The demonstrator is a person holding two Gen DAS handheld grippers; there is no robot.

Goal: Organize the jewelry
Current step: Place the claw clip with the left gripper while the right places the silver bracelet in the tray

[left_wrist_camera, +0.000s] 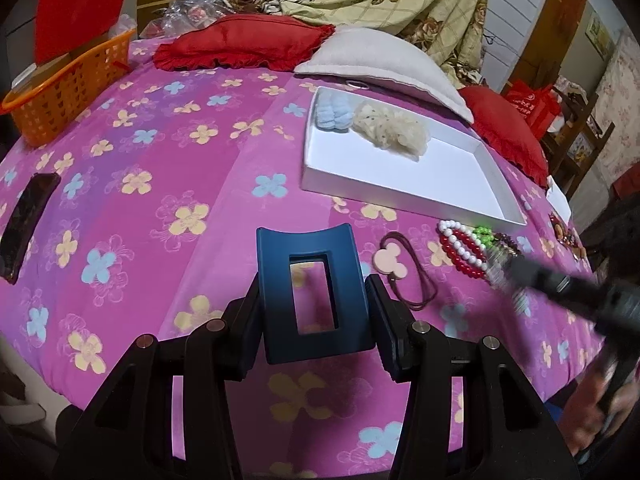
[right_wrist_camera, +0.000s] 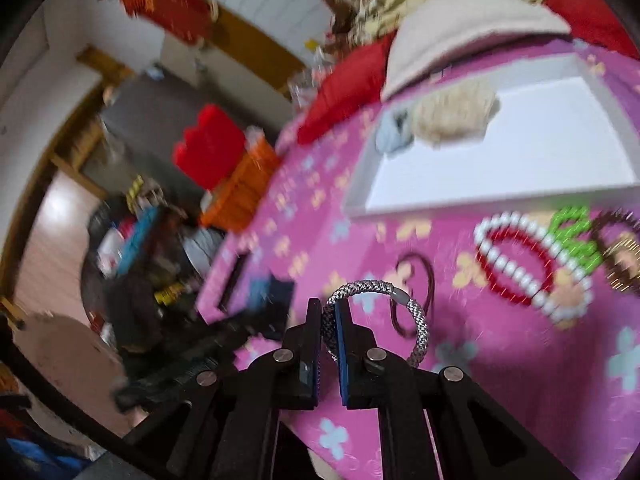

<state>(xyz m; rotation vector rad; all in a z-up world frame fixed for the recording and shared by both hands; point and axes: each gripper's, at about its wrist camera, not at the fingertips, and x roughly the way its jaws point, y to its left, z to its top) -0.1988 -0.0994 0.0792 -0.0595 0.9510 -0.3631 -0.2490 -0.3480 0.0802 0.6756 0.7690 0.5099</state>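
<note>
We see the right gripper [right_wrist_camera: 329,312] clenching a braided silver bracelet [right_wrist_camera: 416,320], the left gripper [left_wrist_camera: 316,300] grasping a blue hair claw [left_wrist_camera: 312,256], white tray [left_wrist_camera: 404,196] ahead

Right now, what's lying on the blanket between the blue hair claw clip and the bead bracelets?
A pink mouse-shaped charm on a brown cord, seen in the left wrist view, between the blue rectangular claw clip and the red-and-white bead bracelets.

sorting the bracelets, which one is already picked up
The silver braided bracelet, pinched in the right claw; the white, red and green bead bracelets lie on the bedspread.
</note>
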